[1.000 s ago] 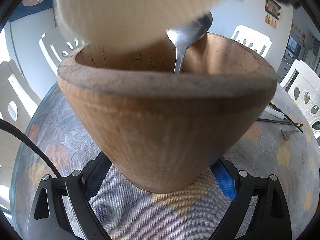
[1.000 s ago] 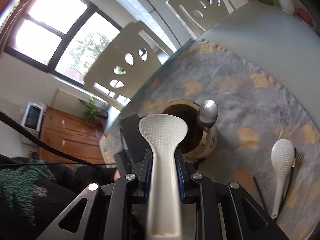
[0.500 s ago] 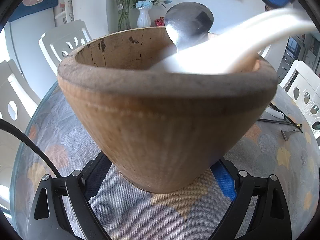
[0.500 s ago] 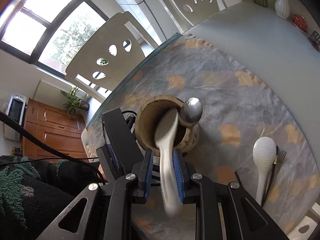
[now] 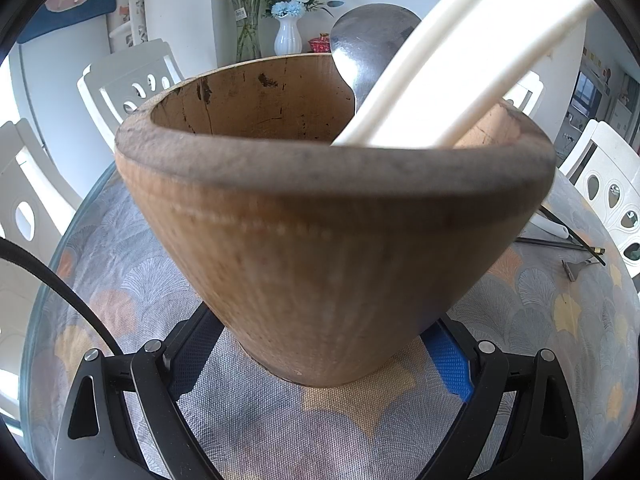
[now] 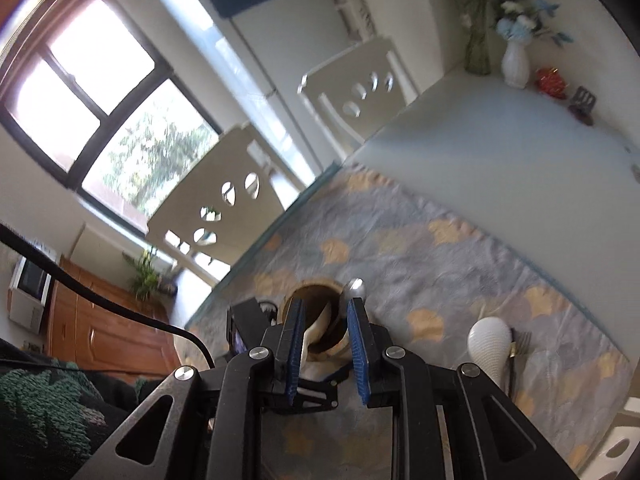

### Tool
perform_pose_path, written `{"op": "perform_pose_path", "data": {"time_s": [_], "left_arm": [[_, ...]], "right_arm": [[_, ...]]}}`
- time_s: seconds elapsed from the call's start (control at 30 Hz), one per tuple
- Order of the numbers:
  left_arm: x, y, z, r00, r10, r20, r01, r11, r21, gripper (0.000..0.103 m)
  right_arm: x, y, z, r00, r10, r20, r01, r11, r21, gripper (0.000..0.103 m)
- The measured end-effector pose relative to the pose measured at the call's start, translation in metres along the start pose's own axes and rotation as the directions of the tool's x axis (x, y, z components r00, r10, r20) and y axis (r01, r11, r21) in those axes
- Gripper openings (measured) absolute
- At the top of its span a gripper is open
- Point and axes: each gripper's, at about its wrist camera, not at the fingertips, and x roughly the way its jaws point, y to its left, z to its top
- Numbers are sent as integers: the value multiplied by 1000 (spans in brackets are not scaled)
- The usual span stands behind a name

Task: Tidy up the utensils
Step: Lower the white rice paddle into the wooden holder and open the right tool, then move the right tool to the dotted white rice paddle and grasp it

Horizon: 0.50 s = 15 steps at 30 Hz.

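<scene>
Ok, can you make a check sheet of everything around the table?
Surface: patterned cloth on the table.
Job's things: pot holds white spoon and metal spoon; second white spoon and fork lie on cloth.
Clutter: nothing seen.
Grippers: left gripper flanks pot base, grip unclear; right gripper open, empty, pointing at pot.
Cables: black cable by left gripper.
Surroundings: white chairs, vase, window.
</scene>
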Motion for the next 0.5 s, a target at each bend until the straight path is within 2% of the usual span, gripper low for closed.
{"op": "perform_pose_path", "data": {"time_s": [0.07,0.13,0.2,0.23,0.27,0.3,0.33,0.37,0.5], "left_arm": [[0,-1,0,1000,0,0,0,1000,0,94],[0,-2,-1,1000,4,2,-4,1000,2,94],[-1,-1,0,1000,4,2,-4,1000,2,94],[-1,-1,0,1000,3,2,-3,1000,2,94],[-1,-2,0,1000,4,2,-4,1000,2,94],[-1,-3,-1,1000,4,2,-4,1000,3,94],[-1,-3,-1,1000,4,2,-4,1000,3,94],[-1,-2,0,1000,3,2,-3,1000,2,94],[-1,-2,-1,1000,10,5,-10,1000,5,94]], "right_arm": [[-23,-1,1,996,-22,85,21,1000,14,21],[-51,-1,0,982,-50,184,45,999,30,23],[-76,-1,-6,957,-87,275,79,996,41,36],[-86,-2,-10,943,-104,316,93,994,48,57],[-99,-4,-17,918,-123,376,107,992,62,73],[-107,-6,-23,901,-133,413,113,991,72,78],[-117,-10,-30,879,-149,452,121,989,90,80],[-122,-16,-36,868,-173,464,132,984,120,80],[-121,-45,-54,871,-251,422,162,958,236,80]]}}
